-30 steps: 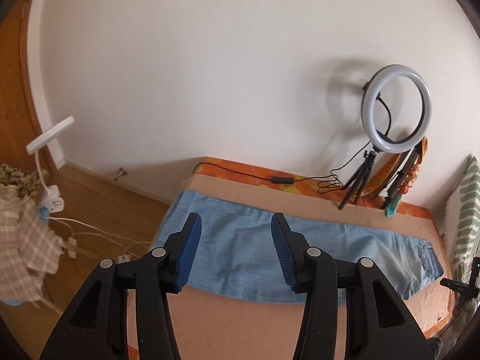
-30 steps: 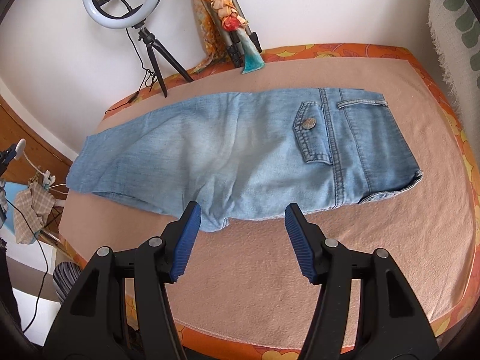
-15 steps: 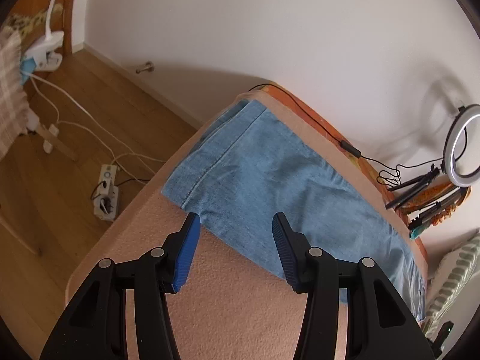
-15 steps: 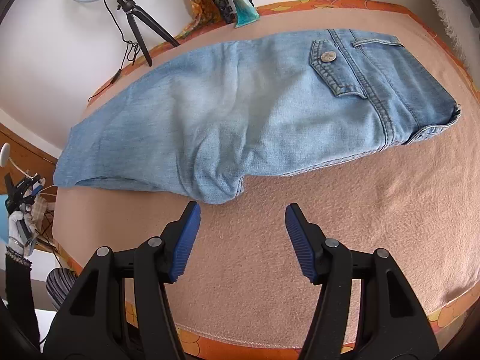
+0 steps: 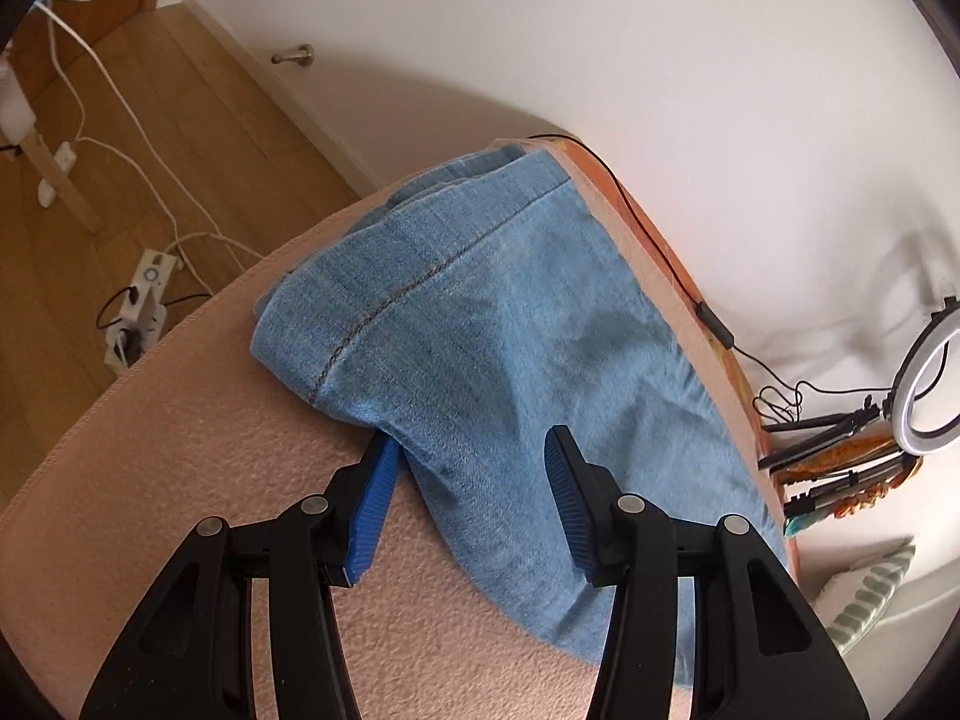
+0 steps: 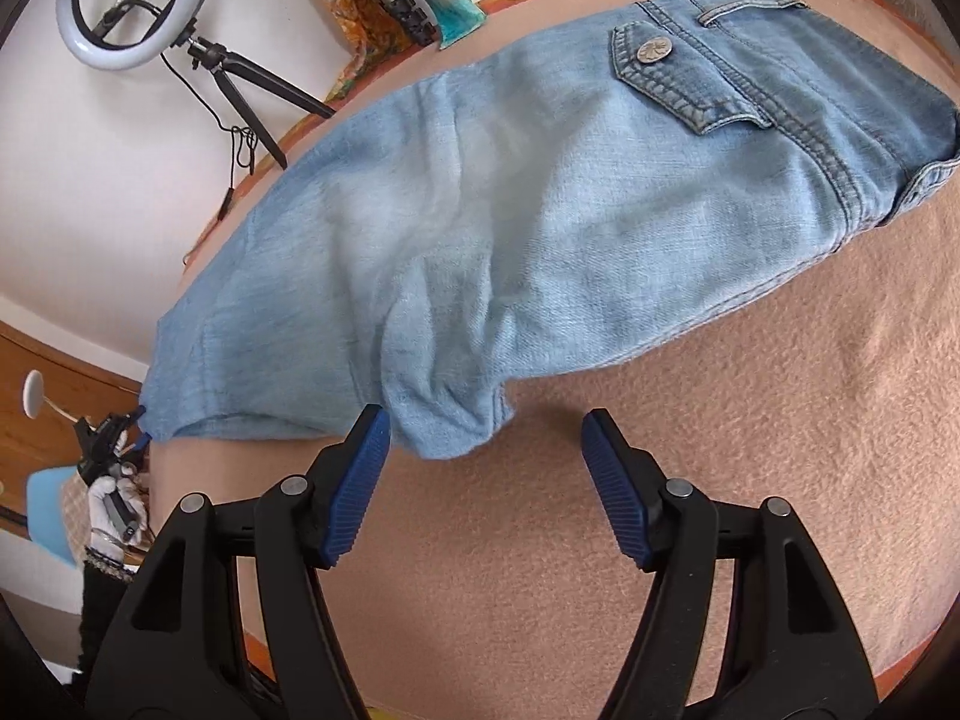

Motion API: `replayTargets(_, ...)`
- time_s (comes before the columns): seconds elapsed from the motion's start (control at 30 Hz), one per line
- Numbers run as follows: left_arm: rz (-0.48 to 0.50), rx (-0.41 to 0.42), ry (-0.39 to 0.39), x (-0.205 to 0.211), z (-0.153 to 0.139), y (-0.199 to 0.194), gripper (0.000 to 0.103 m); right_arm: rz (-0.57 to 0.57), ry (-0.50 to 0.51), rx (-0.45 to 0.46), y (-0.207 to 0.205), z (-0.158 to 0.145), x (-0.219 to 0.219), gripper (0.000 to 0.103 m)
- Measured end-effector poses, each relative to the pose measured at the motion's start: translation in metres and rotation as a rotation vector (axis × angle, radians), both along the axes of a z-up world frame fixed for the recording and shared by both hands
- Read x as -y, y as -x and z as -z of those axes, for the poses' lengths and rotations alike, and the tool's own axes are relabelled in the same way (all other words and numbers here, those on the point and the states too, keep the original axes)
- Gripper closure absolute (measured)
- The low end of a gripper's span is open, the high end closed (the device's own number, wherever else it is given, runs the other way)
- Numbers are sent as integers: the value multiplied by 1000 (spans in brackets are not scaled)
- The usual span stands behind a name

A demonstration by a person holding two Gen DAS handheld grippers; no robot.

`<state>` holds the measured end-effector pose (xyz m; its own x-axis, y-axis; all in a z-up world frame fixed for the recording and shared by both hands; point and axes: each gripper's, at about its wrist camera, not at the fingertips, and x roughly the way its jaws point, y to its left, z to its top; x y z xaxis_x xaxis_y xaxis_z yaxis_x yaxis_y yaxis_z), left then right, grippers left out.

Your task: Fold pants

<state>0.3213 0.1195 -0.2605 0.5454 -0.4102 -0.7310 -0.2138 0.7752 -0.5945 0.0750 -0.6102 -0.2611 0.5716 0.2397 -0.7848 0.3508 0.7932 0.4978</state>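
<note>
Right, we've got the jeans [image 6: 480,210] lying flat and lengthwise on the peach blanket [image 6: 750,450], leg on leg, back pocket [image 6: 678,78] up at the waist end on the right of the right-hand view. Down at the hem end, our left gripper [image 5: 468,456] sits low at the near corner: one blue pad [image 5: 375,510] looks tucked just under the denim edge, the other [image 5: 567,504] rides above the cloth, jaws parted with fabric between them, not pinched. Over at mid-length, our right gripper [image 6: 485,429] hangs just off the near edge, by a small bulge of cloth; its jaws are opening, and only the tip of that bulge lies between them. Beyond the far edge we see a ring light [image 6: 129,6] on its tripod against the white wall [image 5: 600,30]. Off to the left, wooden floor and a power strip [image 5: 141,312].
</note>
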Motion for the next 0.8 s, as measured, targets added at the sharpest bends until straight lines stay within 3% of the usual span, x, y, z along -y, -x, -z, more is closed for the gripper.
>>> replayTargets(0.17,-20,22,-53,7,-2,-6,58,-62,-18,14,-14,2,-18,38)
replayTargets(0.27,-43,19,-72,8,0,-11,80,-84,-39,5,-20,1,-21,71)
replayTargets(0.3,-49,21,-79,8,1,-12,84,-82,-38,10,-21,-1,-20,88)
replayTargets(0.33,-52,30,-87,9,1,-13,86,-79,-53,20,-22,-4,-19,92)
replayTargets(0.5,-24,76,-189,16,-10,-19,93,-35,-185,116,-6,-42,-9,100)
replayTargets(0.6,-23,81,-218,16,-11,-21,93,-31,-184,157,8,-64,-5,100)
replayTargets(0.8,-36,62,-226,15,-2,-20,90,-17,-110,-7,11,-19,0,100)
